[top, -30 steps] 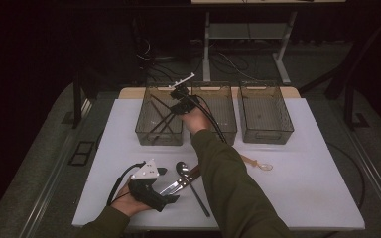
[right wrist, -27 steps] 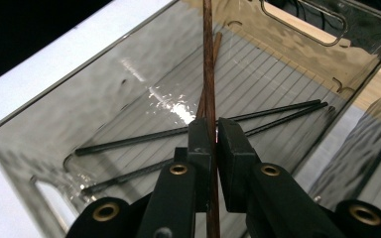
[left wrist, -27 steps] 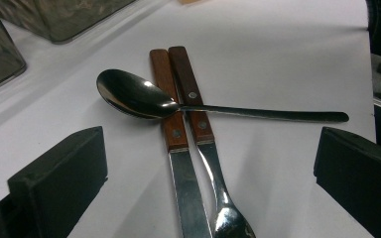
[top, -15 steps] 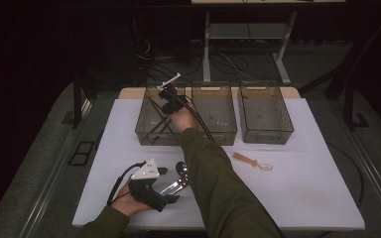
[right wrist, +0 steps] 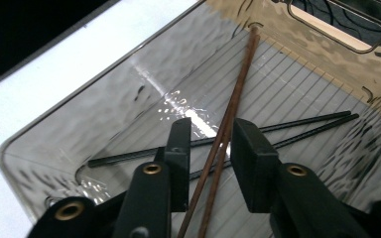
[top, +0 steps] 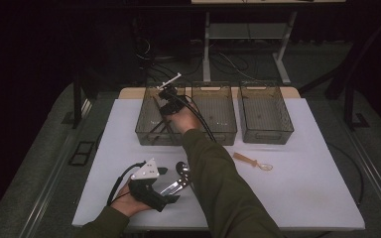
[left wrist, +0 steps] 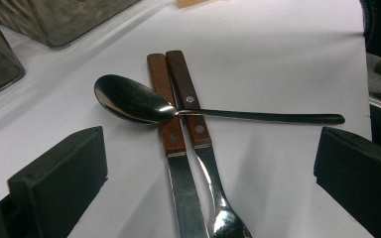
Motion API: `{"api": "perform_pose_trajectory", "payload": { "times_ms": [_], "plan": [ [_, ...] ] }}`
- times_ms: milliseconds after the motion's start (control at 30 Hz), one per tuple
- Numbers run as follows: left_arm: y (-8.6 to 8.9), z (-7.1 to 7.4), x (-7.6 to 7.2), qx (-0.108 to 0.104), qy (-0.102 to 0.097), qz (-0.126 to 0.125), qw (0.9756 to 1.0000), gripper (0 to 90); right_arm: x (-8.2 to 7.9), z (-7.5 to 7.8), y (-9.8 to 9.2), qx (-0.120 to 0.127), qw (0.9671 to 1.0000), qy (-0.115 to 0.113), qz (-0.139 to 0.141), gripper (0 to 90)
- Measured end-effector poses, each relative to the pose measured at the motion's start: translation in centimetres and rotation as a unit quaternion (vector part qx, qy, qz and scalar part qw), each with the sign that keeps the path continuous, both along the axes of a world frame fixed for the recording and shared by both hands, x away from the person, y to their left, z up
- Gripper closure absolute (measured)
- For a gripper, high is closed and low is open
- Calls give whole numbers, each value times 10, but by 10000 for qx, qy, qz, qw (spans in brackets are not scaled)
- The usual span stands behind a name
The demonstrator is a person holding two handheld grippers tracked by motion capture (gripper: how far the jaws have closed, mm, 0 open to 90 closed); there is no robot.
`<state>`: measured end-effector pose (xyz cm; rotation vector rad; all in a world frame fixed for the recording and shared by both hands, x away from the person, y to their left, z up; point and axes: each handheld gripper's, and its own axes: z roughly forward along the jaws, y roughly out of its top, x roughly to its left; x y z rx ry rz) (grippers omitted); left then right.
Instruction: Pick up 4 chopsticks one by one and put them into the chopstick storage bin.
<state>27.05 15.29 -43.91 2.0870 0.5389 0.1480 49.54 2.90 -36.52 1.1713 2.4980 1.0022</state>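
**Brown chopsticks let go into the left bin**

White table (top: 307,198) fronts a dark room, with three clear bins along its far edge. Inside the left bin (top: 146,130), the right gripper (right wrist: 209,148) has just been opening its jaws; a pair of brown chopsticks (right wrist: 238,94) stands between them, seemingly no longer pinched, slanting across two black chopsticks (right wrist: 307,124) on the bin floor. Near the front edge, the left gripper (left wrist: 211,163) rests with jaws wide apart before a spoon (left wrist: 134,101) lying across two wooden-handled utensils (left wrist: 178,99).
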Motion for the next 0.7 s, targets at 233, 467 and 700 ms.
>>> {"api": "perform_pose_trajectory", "payload": {
  "times_ms": [233,467,700],
  "plan": [
    [0,0,-1,15,-13,10,10000,0,-12,5,-16,333,9993,-85,139,514],
    [2,0,-1,97,-10,23,9999,0,-28,6,-40,450,9985,-165,255,413],
    [3,-1,-2,63,2,116,9999,0,-48,9,-68,644,9965,-246,468,344]
  ]
}}
